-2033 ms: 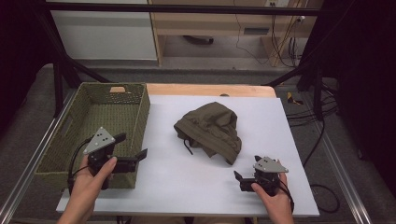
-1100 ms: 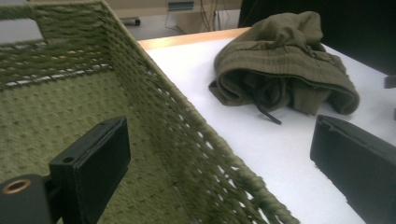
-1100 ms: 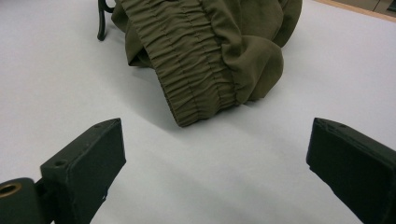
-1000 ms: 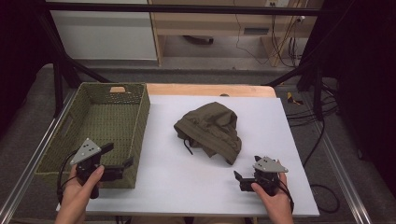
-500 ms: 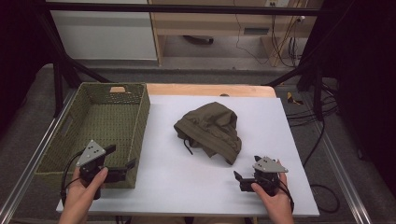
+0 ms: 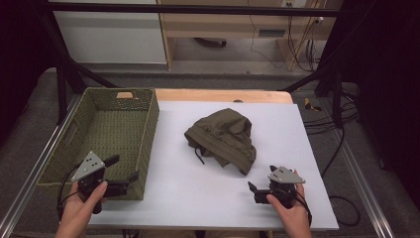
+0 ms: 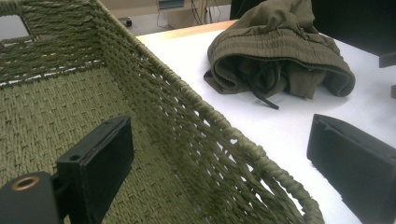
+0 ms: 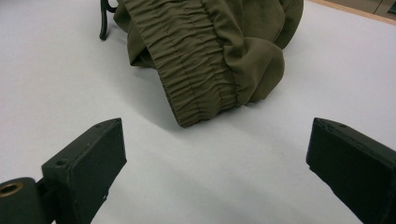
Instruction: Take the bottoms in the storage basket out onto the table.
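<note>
we see the olive drawstring shorts crumpled mid-counter, just ahead of our released right claw; our left claw, jaws spread, straddles the woven basket's near rim.

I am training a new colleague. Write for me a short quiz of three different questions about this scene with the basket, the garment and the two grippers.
1. True or false: the olive garment lies inside the woven basket.
2. Multiple choice: the left gripper is over which place? A) the near right corner of the basket; B) the middle of the white table top; C) the garment.
3. Fill in: the jaws of the right gripper stand ____ and hold nothing.

Key
1. False. It lies bunched on the table top, to the right of the basket, apart from it.
2. A. In the left gripper view, one jaw is inside the basket wall and the other outside.
3. Open.
</note>
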`<move>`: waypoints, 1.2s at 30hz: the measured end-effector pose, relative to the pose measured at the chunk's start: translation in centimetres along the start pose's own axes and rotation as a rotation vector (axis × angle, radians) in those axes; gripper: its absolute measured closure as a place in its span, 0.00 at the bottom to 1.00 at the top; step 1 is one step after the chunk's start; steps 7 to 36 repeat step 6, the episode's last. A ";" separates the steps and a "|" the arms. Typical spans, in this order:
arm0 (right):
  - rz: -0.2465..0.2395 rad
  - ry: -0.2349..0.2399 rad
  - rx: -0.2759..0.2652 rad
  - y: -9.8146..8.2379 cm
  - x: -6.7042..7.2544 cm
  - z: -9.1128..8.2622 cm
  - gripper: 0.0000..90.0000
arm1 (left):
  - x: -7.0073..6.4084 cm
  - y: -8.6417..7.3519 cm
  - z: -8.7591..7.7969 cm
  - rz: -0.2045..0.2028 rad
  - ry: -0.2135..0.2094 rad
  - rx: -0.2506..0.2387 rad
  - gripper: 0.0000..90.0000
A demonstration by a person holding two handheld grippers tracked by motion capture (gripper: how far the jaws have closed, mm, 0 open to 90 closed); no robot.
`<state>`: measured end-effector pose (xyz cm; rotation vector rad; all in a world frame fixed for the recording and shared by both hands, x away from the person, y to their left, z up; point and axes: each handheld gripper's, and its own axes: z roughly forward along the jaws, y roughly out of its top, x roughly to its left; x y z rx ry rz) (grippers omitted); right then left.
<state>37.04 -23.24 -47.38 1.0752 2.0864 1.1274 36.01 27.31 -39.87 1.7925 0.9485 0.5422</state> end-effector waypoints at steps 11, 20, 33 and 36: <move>-0.001 -0.001 0.006 -0.1 0.0 0.0 0.06 | 0.1 0.4 -0.7 -0.014 -0.007 -0.041 0.08; -0.001 -0.001 0.006 -0.1 0.0 0.0 0.06 | 0.1 0.4 -0.7 -0.014 -0.007 -0.041 0.08; -0.001 -0.001 0.006 -0.1 0.0 0.0 0.06 | 0.1 0.4 -0.7 -0.014 -0.007 -0.041 0.08; -0.001 -0.001 0.006 -0.1 0.0 0.0 0.06 | 0.1 0.4 -0.7 -0.014 -0.007 -0.041 0.08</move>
